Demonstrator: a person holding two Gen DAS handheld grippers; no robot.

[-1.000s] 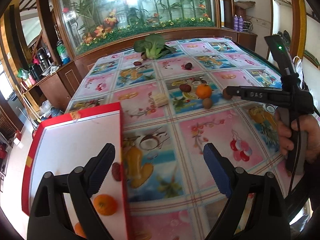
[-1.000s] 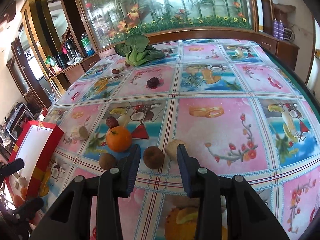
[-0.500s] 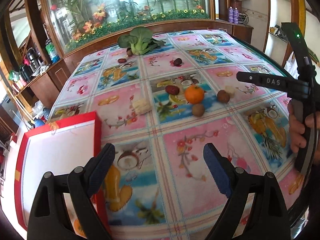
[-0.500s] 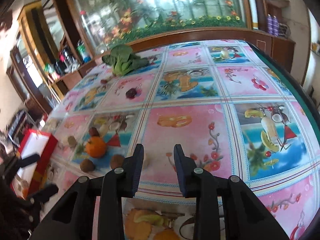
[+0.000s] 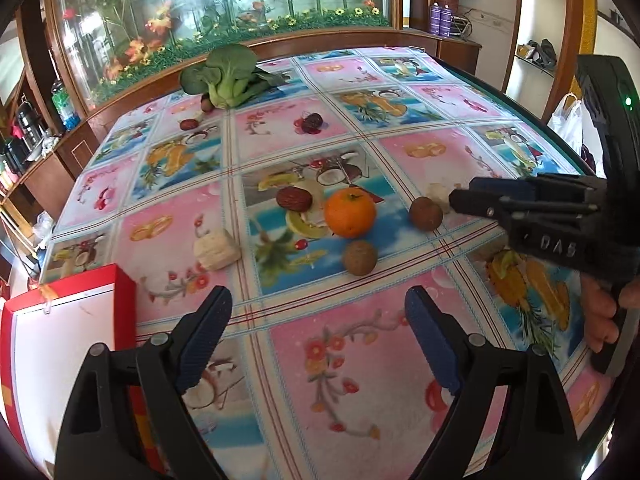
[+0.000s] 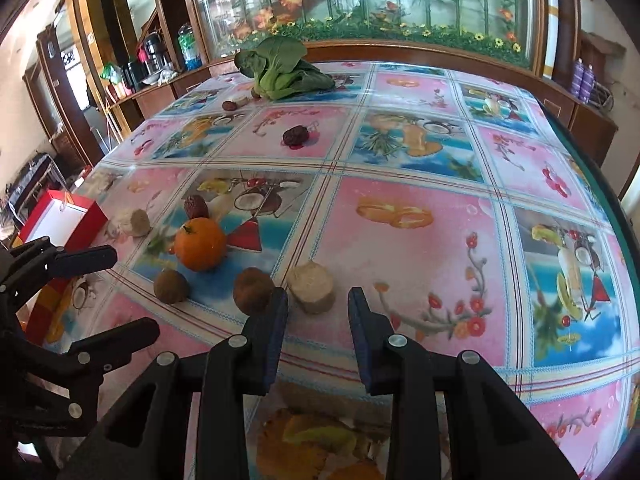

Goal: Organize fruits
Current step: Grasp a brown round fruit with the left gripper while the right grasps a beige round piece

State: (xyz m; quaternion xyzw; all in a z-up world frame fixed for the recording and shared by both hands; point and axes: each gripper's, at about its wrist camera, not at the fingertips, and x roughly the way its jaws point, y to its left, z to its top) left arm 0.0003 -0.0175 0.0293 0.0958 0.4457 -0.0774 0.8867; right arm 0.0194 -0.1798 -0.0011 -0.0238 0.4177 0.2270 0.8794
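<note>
Two grippers, both empty: left gripper (image 5: pixel 316 328) spread wide, right gripper (image 6: pixel 316 308) gapped narrowly just short of a pale chunk (image 6: pixel 312 286). Orange (image 6: pixel 200 244) and brown fruits (image 6: pixel 252 290) sit mid-table; red box (image 5: pixel 60 320) at left. Step looks like approach; next, advance right and close.

Home dining room. Table with fruit-print tablecloth (image 5: pixel 340 360), big planted aquarium (image 5: pixel 224 12) behind the far edge in a wood surround. Kettles and bottles on side shelf (image 6: pixel 152 64) at left.
</note>
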